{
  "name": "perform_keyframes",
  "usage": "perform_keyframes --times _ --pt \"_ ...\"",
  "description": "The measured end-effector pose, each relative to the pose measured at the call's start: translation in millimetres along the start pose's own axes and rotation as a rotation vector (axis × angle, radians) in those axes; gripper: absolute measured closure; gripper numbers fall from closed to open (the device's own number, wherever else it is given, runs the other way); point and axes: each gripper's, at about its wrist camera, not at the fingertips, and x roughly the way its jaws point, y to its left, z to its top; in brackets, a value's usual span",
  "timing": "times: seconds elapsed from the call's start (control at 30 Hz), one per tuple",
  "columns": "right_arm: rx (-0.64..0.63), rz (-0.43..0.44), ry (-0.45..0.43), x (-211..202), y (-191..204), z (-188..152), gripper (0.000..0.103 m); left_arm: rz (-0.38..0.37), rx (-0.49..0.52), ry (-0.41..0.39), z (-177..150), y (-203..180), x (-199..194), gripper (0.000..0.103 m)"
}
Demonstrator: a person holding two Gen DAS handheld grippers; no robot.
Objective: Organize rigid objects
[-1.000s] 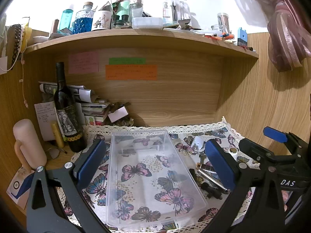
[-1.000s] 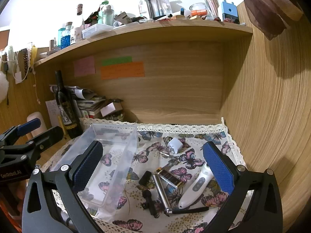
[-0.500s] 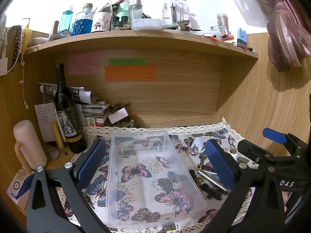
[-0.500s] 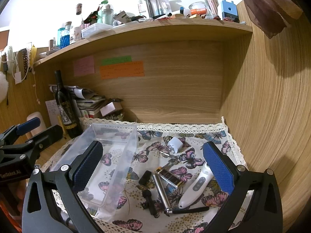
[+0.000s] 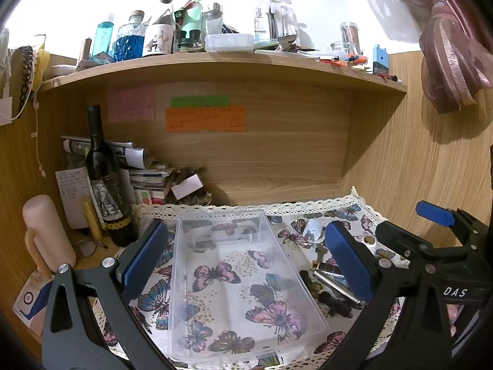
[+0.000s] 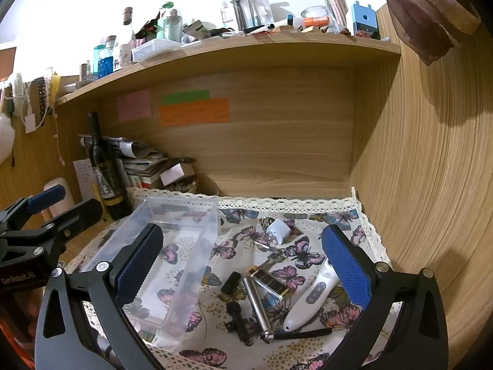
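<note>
Both the left gripper (image 5: 246, 256) and right gripper (image 6: 242, 260) hang with fingers wide apart, holding nothing. The clear bin (image 5: 234, 280) sits on the cloth's (image 6: 308, 212) left half. A remote (image 6: 314, 293), metal tube (image 6: 257, 305) and battery (image 6: 271, 280) lie near the cloth's right front.

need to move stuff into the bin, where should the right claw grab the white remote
Grip the white remote across its narrow waist, near the buttons, with the right claw coming from above. It lies flat on the cloth, long and slim, running diagonally, so turn the jaws square to that line. Its right side lies close under one finger; the metal tube on its left leaves a gap, probably enough.
</note>
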Motion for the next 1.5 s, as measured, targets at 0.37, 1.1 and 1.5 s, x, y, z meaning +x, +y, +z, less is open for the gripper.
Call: perform_keyframes --times 0.37,1.1,1.5 --pt "0.001 0.0 -0.002 -3 2 1 0.0 0.001 0.0 0.0 0 -1 0 0.0" --pt "0.007 -0.003 0.005 2 1 1 0.0 -0.045 -0.019 0.029 3 1 9 0.005" --pt "0.035 0.022 0.087 31 -7 -1 0.028 -0.031 -0.082 0.143 -7 31 39 0.044"
